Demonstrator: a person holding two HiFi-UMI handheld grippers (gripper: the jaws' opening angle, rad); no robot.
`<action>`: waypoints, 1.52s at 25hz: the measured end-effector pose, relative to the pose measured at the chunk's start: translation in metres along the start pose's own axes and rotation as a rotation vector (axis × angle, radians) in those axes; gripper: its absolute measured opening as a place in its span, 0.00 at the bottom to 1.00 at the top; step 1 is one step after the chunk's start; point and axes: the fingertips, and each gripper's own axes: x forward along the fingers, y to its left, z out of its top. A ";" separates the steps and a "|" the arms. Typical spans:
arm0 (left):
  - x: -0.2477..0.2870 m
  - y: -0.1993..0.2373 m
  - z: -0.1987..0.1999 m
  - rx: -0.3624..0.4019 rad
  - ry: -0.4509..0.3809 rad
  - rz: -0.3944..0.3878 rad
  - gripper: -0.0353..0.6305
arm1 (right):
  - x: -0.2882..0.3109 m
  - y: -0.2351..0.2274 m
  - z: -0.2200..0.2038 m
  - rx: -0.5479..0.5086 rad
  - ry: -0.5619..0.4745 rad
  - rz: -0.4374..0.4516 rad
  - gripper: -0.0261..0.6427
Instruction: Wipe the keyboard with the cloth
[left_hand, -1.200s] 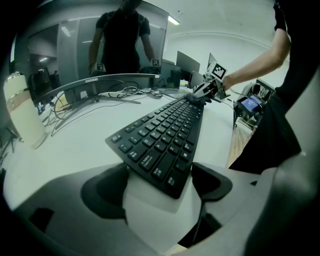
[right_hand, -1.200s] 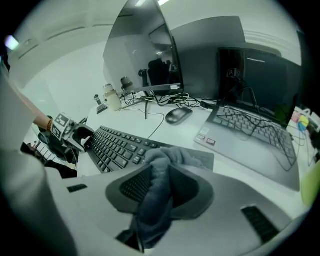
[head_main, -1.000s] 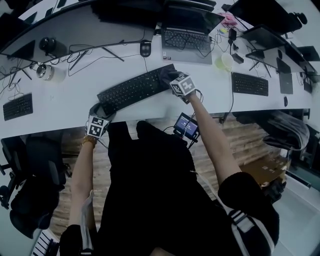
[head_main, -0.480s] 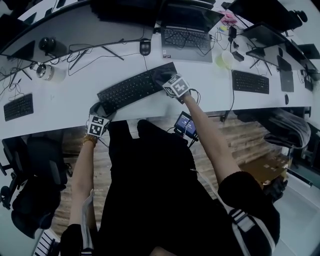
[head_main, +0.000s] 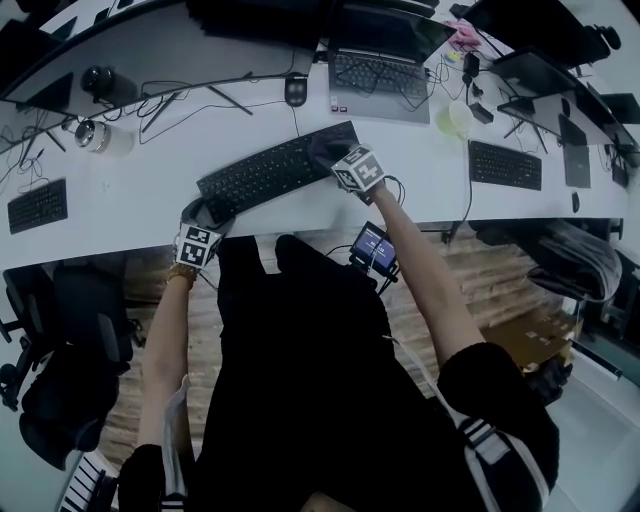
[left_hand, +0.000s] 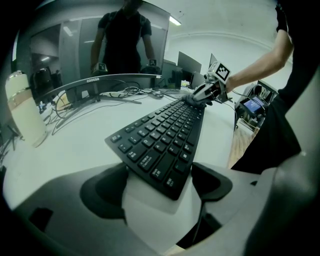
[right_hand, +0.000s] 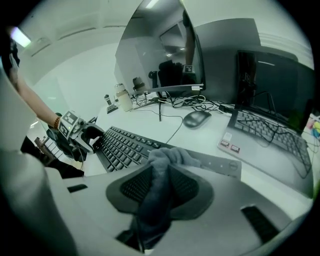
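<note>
A black keyboard (head_main: 272, 170) lies slanted on the white desk (head_main: 130, 200). My left gripper (head_main: 205, 218) is at its left end. In the left gripper view the keyboard's near corner (left_hand: 160, 155) sits between the two pads, which touch it on both sides. My right gripper (head_main: 338, 155) is at the keyboard's right end, shut on a bunched grey cloth (right_hand: 160, 175) that hangs between the jaws. The cloth's tip rests on the keyboard's end (right_hand: 127, 147). The left gripper (right_hand: 75, 131) shows far off in the right gripper view.
Behind the keyboard are a mouse (head_main: 295, 92), an open laptop (head_main: 375, 75) and loose cables. Other keyboards lie at far left (head_main: 38, 205) and right (head_main: 505, 165). A pale cup (head_main: 452, 120) stands at the right. A small screen (head_main: 372, 246) hangs below the desk edge.
The right gripper slid a little to the left over the keyboard's right end with the cloth, then stayed put. The left gripper and keyboard have not moved.
</note>
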 end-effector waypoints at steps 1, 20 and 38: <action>0.000 0.000 0.000 0.000 0.000 0.000 0.66 | 0.000 -0.001 0.000 0.014 -0.006 0.004 0.19; 0.000 0.000 0.000 -0.005 -0.005 0.004 0.66 | 0.026 0.049 0.012 -0.346 0.077 0.116 0.19; 0.000 -0.001 0.001 -0.009 -0.020 0.009 0.66 | 0.035 0.065 0.020 -0.357 0.091 0.181 0.19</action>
